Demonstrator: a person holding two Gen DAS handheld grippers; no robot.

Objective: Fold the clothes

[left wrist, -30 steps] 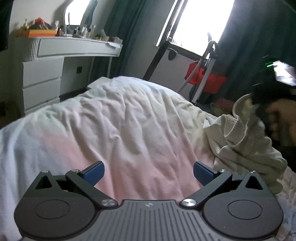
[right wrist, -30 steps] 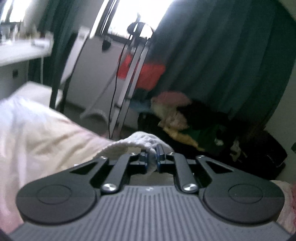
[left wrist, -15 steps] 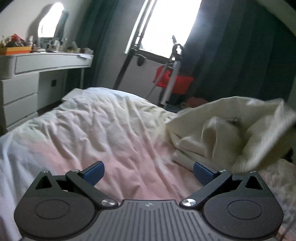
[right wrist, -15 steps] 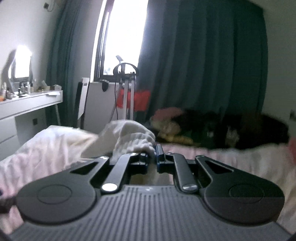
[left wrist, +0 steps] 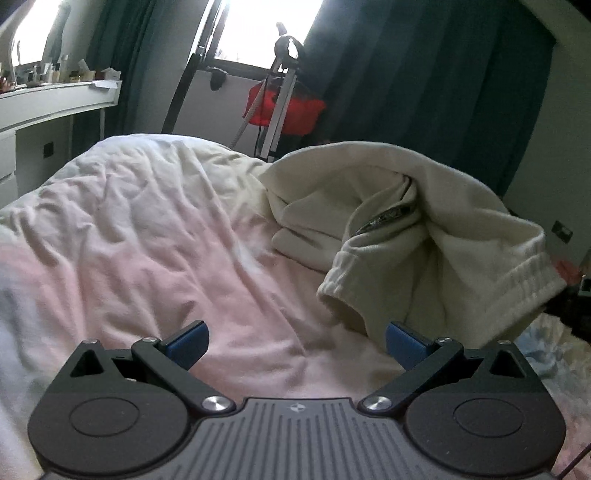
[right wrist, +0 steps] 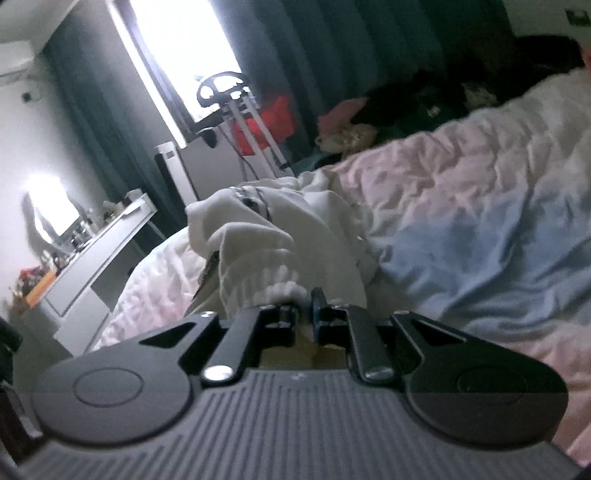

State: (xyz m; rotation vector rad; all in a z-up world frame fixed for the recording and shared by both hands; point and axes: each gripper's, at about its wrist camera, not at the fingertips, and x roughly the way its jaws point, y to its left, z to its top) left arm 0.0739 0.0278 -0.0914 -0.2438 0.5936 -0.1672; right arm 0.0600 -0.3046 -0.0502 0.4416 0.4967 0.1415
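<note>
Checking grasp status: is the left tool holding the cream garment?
No, the left tool is open over the bedsheet, beside the cream garment.

Daylight enters through the blown-out bright window (left wrist: 258, 29) between the dark teal curtains (left wrist: 424, 74), leaving the room dim and the glass overexposed to plain white. In the right wrist view the same window (right wrist: 184, 55) glares, and a lit mirror (right wrist: 53, 206) flares beside it. That view is tilted and smeared, perhaps by motion. The rumpled pink-white bed cover (left wrist: 147, 240) catches soft light; its left edge blurs. Fisheye bending curves the walls at both frames' edges.
</note>
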